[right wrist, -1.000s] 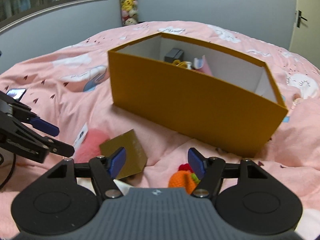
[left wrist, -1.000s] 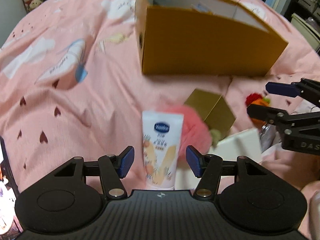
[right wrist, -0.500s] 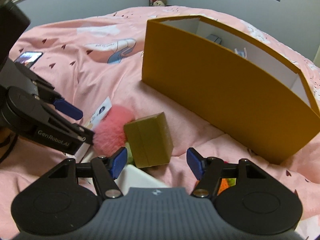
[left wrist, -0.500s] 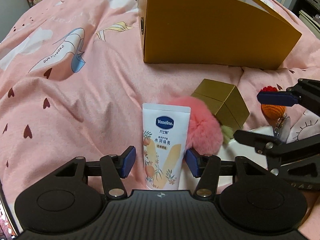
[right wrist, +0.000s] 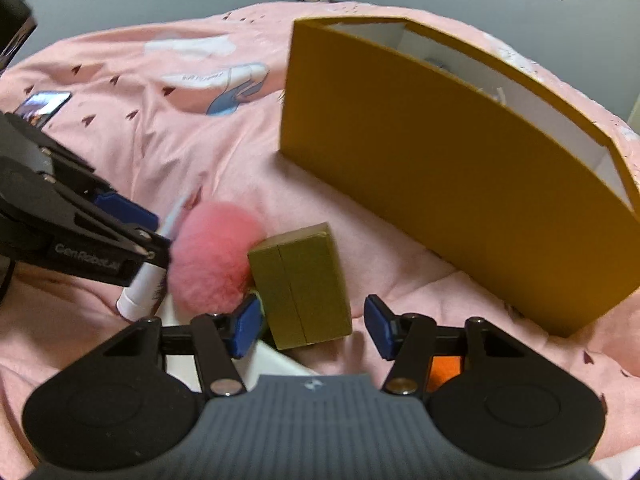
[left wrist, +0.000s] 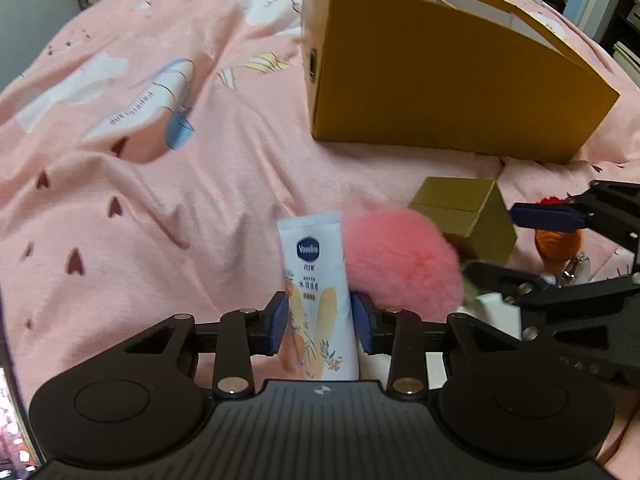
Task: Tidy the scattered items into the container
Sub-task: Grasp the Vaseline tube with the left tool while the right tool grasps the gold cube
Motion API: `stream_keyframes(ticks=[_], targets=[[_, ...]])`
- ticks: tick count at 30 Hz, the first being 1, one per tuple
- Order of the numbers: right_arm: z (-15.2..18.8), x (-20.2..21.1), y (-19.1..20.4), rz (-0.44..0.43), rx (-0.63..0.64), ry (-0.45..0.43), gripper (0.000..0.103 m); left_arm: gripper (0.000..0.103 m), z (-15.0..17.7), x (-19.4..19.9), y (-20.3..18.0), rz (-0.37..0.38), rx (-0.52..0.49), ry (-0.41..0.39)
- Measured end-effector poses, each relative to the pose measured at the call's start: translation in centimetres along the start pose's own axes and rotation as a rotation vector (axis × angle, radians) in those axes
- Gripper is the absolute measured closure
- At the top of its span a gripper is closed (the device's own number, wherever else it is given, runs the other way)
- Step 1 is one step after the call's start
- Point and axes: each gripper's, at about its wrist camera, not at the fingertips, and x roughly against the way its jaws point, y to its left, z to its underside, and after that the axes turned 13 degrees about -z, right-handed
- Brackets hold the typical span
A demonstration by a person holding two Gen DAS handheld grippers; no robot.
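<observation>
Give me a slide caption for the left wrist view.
Left gripper shut on Vaseline tube beside pink pompom, orange box beyond.

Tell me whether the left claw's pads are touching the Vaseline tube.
Touching. The left wrist view shows both blue pads of the left claw pressed against the sides of the Vaseline tube, with no gap visible on either side.

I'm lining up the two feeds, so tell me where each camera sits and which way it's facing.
Left wrist: on the left gripper, looking forward over the pink bedsheet at the white Vaseline tube between its fingers; the right gripper shows at right.
Right wrist: on the right gripper, facing the small gold box; the left gripper shows at left.
Shared: mustard cardboard container, pink fluffy pompom.
</observation>
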Motion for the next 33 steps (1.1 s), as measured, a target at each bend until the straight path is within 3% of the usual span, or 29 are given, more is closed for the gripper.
stream_keyframes(ticks=[4,15,26,33], targets=[[-0.2,0.4,-0.4,0.012,-0.017,-0.014,0.045,0.066,-0.3,0.5,0.7,-0.028,0.037,-0.03],[-1.4,-1.3,-1.8,-0.009,-0.071,-0.002,0.046,0.077,-0.4,-0.6,3.1,0.028,0.179,0.008],[-0.9,-0.9,-4.1,-0.052,-0.204,-0.014,0.046,0.086,-0.1,-1.1,3.9,0.062,0.222,0.022],[-0.5,0.2,-4.2,-0.081,-0.231,-0.041,0.054,0.088,0.1,-0.9,4.2,0.088,0.244,0.017]])
